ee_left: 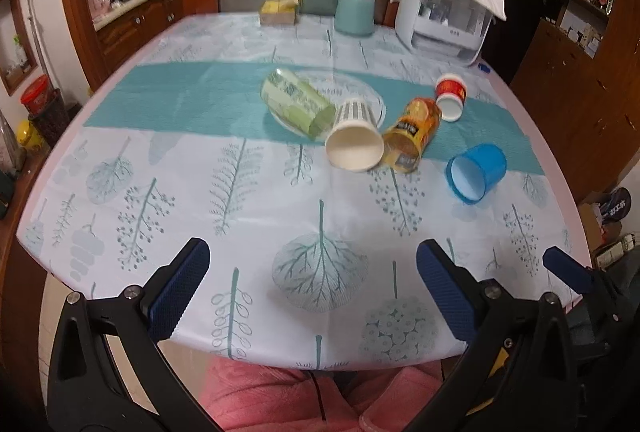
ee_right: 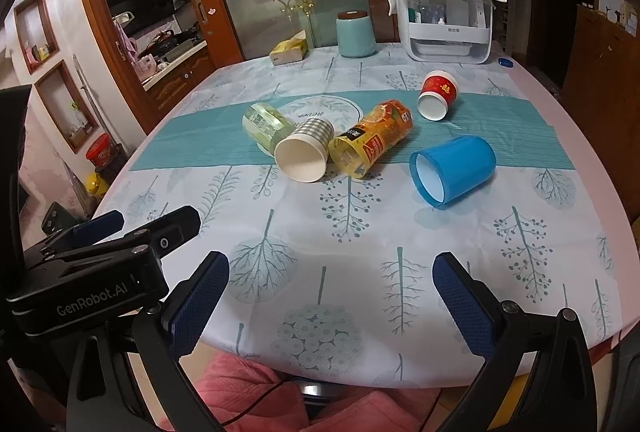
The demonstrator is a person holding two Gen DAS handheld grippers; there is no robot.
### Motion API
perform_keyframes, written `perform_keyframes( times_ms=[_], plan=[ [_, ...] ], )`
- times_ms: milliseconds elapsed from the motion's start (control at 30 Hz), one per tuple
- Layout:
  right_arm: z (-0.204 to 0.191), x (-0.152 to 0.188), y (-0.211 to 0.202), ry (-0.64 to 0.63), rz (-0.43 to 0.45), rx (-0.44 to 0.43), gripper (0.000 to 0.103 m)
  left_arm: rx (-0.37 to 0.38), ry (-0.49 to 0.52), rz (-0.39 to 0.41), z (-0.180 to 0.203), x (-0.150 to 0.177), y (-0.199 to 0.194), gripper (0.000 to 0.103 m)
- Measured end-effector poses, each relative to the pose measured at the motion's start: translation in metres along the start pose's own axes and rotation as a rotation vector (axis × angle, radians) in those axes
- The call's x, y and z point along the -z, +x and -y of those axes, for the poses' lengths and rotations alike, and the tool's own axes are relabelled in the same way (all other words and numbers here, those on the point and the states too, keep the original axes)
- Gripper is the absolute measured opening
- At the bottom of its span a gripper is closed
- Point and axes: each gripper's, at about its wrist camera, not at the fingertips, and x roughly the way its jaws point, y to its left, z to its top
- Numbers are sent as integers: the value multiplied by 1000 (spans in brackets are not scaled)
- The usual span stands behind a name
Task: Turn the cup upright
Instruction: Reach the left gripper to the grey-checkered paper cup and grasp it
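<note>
Several cups lie on their sides mid-table: a green cup [ee_left: 296, 100] [ee_right: 266, 124], a striped paper cup [ee_left: 354, 136] [ee_right: 304, 150], an orange cup [ee_left: 414, 134] [ee_right: 372, 140], a red and white cup [ee_left: 451, 96] [ee_right: 437, 94] and a blue plastic cup [ee_left: 476, 172] [ee_right: 452, 170]. My left gripper [ee_left: 312, 284] is open and empty above the near table edge. My right gripper [ee_right: 330, 292] is open and empty, also at the near edge, with the blue cup ahead to its right. The left gripper [ee_right: 116, 236] shows at the left of the right wrist view.
The table [ee_left: 200, 192] has a tree-print cloth with a teal band. At the back stand a teal canister [ee_left: 355, 12] [ee_right: 355, 34], a tissue box [ee_left: 279, 12] [ee_right: 289, 52] and a white appliance [ee_left: 444, 12] [ee_right: 448, 24]. A glass plate [ee_left: 360, 92] lies under the green cup.
</note>
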Motion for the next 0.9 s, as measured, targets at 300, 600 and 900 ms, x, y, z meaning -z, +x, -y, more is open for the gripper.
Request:
perform_keyframes(
  times_ms=[300, 600, 900],
  plan=[
    [6, 10, 49, 65, -88, -35, 103, 39, 37, -113, -9, -5, 53, 101],
    [26, 7, 100, 135, -169, -36, 103, 49, -91, -180, -46, -41, 96, 100],
    [32, -11, 148, 139, -239, -57, 103, 221, -210, -269, -48, -91, 143, 100]
  ],
)
